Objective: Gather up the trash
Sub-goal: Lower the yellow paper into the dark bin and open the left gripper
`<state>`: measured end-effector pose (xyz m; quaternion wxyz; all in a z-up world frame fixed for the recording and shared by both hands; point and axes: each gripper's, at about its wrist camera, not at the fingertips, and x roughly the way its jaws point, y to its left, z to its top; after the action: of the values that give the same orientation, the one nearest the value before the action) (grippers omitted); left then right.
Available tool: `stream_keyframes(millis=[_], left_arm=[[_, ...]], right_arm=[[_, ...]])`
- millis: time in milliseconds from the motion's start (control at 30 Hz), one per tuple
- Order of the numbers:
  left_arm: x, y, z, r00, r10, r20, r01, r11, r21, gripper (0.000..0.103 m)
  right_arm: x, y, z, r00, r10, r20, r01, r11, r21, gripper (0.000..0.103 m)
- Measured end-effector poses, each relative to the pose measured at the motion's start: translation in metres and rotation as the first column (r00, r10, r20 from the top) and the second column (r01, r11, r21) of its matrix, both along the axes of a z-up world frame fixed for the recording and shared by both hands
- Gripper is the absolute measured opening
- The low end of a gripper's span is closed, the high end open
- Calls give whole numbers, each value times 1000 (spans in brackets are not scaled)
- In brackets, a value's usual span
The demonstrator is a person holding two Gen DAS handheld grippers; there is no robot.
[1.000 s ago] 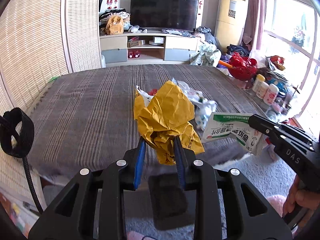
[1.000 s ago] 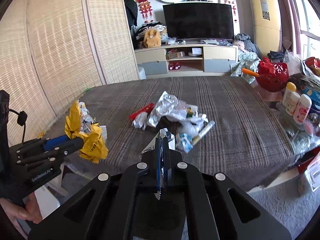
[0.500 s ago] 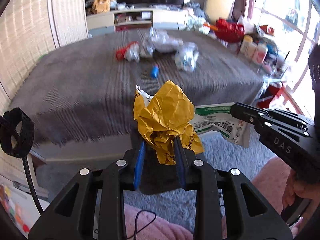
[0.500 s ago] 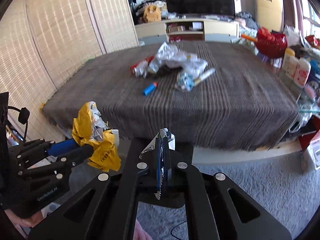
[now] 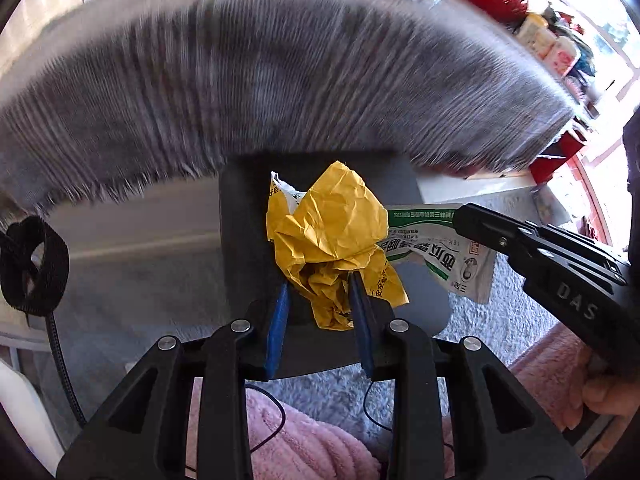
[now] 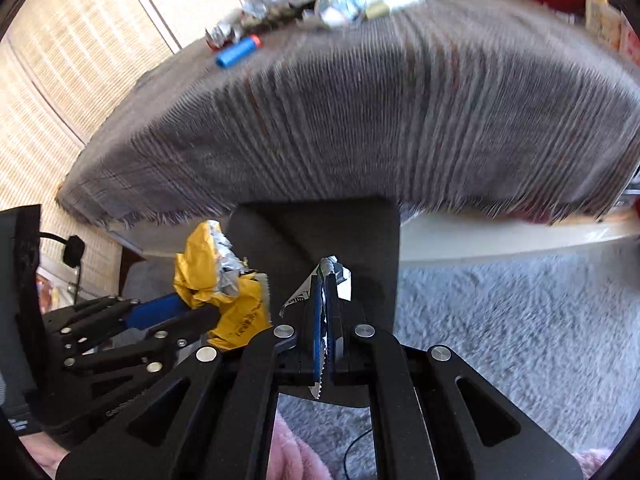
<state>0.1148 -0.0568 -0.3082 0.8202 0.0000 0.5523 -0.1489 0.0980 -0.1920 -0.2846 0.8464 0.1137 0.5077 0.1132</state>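
Left gripper (image 5: 318,296) clamps a yellow wad (image 5: 334,236), right gripper (image 6: 325,300) pinches a flat wrapper (image 5: 436,250); both hang over a dark bin (image 5: 240,220), so release only when centred above it.

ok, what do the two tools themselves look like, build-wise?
Both are black linkage frames with silver rivets and blue pads. The right tool has "DAS" embossed on its side; the left tool carries a black strap and a black cable. Bare fingers grip the right handle.
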Motion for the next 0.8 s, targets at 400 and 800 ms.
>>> stream_keyframes(millis=[400, 800], left_arm=[[10, 2, -10, 1000, 14, -16, -13, 999, 41, 61], [7, 28, 15, 998, 51, 29, -52, 997, 48, 88]], right_arm=[[15, -6, -8, 998, -55, -16, 54, 998, -40, 42], [9, -20, 9, 994, -100, 44, 102, 992, -70, 85]])
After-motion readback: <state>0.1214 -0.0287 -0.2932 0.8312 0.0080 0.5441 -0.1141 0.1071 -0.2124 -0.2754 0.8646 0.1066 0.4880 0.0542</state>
